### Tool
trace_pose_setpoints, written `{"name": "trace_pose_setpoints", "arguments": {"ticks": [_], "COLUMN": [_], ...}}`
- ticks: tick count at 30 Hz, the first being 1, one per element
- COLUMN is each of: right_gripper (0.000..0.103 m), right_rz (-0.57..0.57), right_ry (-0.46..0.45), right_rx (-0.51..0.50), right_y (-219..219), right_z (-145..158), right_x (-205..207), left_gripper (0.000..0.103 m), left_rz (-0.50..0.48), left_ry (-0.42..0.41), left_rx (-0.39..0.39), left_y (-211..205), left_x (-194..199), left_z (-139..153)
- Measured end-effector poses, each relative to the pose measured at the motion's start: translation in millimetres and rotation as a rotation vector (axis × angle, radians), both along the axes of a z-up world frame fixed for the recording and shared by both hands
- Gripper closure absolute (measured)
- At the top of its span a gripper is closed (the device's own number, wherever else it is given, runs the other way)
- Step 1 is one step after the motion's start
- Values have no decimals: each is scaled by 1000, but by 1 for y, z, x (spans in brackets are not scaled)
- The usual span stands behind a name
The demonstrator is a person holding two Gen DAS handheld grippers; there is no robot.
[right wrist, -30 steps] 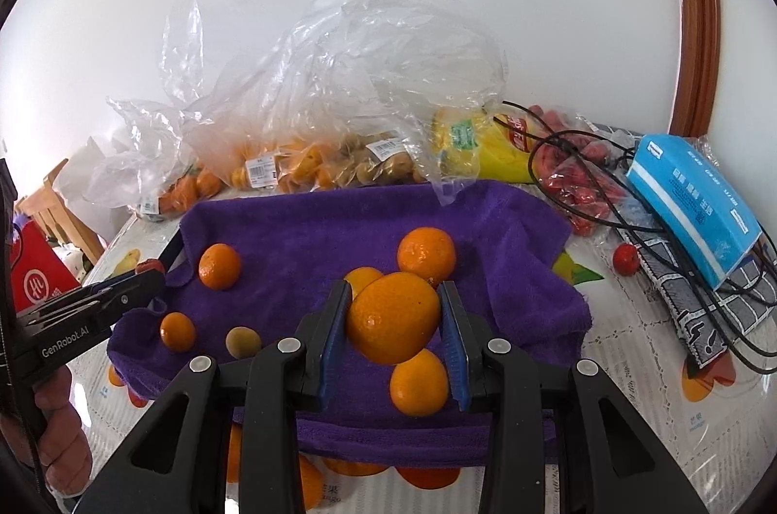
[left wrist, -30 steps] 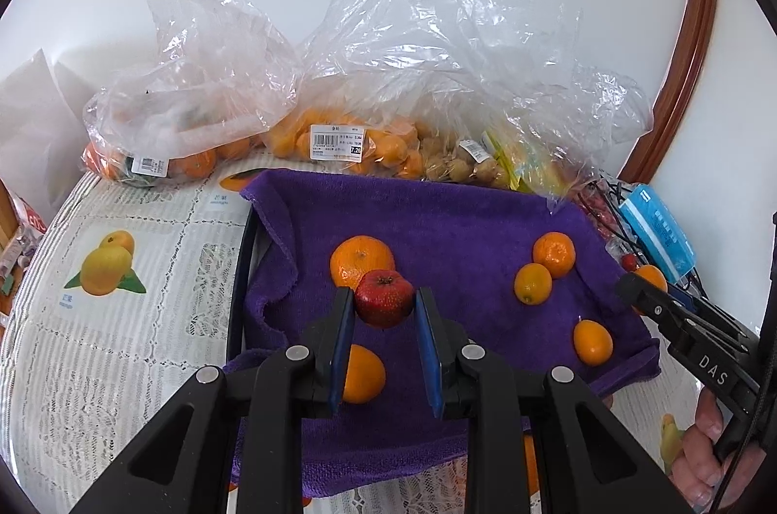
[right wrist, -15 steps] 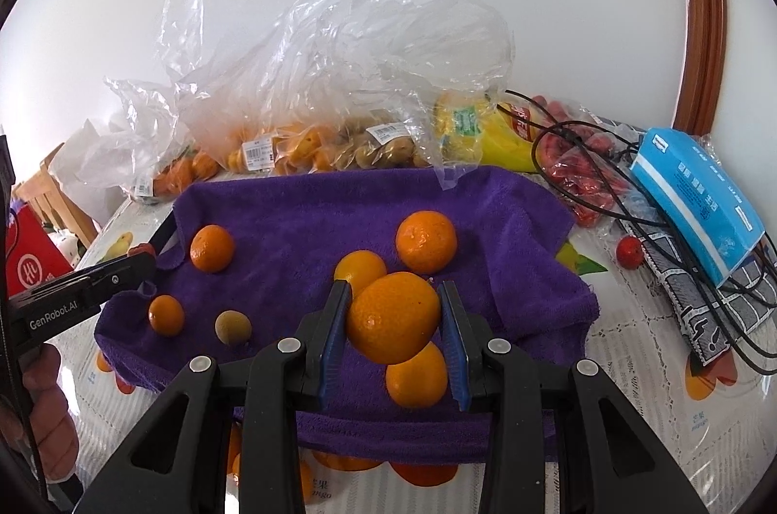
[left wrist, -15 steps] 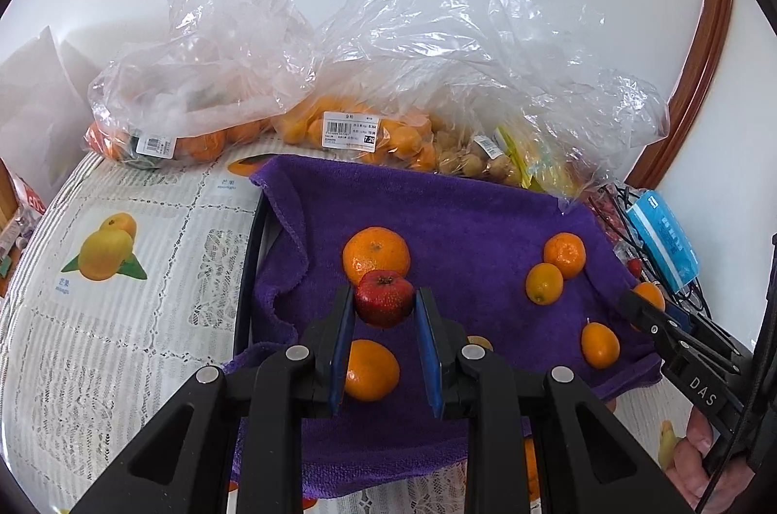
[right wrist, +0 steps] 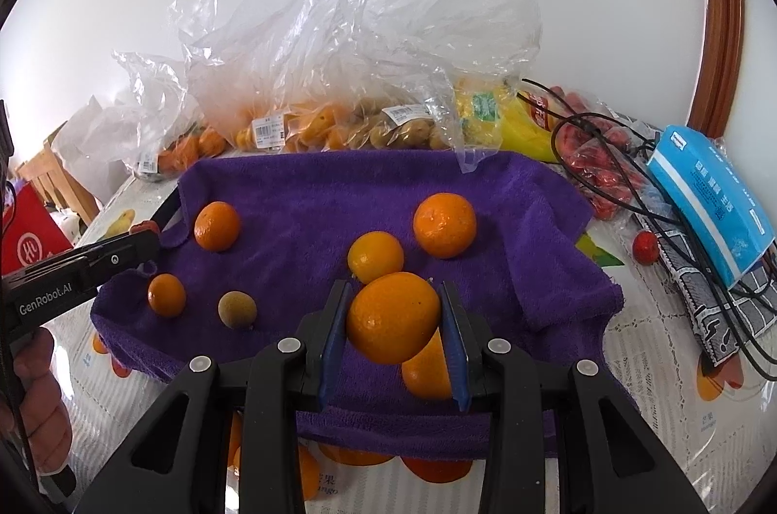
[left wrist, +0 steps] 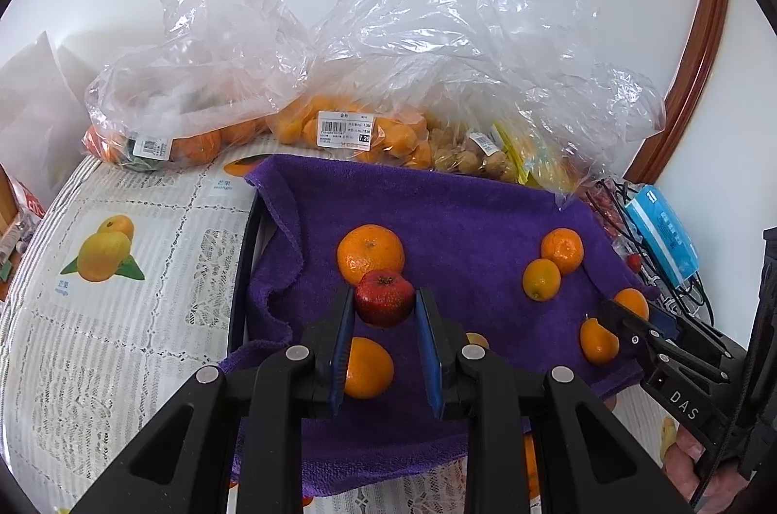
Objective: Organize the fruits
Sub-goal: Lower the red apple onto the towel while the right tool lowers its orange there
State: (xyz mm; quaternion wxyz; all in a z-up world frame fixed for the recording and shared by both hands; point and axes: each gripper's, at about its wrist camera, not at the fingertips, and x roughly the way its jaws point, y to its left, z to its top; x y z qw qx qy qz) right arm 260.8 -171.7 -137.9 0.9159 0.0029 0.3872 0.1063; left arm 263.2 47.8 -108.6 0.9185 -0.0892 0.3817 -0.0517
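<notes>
white wall behind, wooden door frame at the right edge. table under a lace-and-fruit-print cloth point(left wrist: 145, 271). crumpled clear plastic bags point(left wrist: 437, 42) heaped along the back, holding oranges, kumquats and small brown fruit, price labels showing.

purple towel point(left wrist: 461, 222) spread mid-table, its left edge bunched over a dark rim. blue tissue pack point(right wrist: 714, 193) and tangled black cables to the right, a bag of red fruit beneath them.

loose on the towel: several oranges, the biggest point(right wrist: 444, 225) toward the back right in the right wrist view, plus kumquats and one dull brown fruit point(right wrist: 237, 309).

right gripper point(right wrist: 393, 319) clamped on an orange point(right wrist: 391, 317), lifted clear above the towel, another orange directly underneath. left gripper point(left wrist: 383, 310) closed tight on a small red fruit point(left wrist: 383, 298), apple-like, also held above the towel, just in front of a large orange point(left wrist: 370, 254).

risks, as judged: both fruits are round and gripped only at the sides, so a roll of the wrist could let either slip and drop onto fruit below, scattering it. red fruit is small and could bruise under a hard squeeze. the bunched towel edge or the cables could snag a low sweep. where each fruit belongs cannot be told; no sorted groups evident yet.
</notes>
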Motion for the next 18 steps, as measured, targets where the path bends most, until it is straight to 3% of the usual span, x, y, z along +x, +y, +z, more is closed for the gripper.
{"name": "trace_pose_setpoints", "arguments": {"ticks": [18], "right_gripper": [67], "right_rz": [21], "right_ry": [49], "right_rx": [-46], "right_y": [7], "right_z": [-13], "right_x": [5], "left_gripper": [79], "left_rz": [-13], "left_ry": [-4], "left_rx": [-10], "left_y": [-1], "left_x": [-3], "left_z": [3]}}
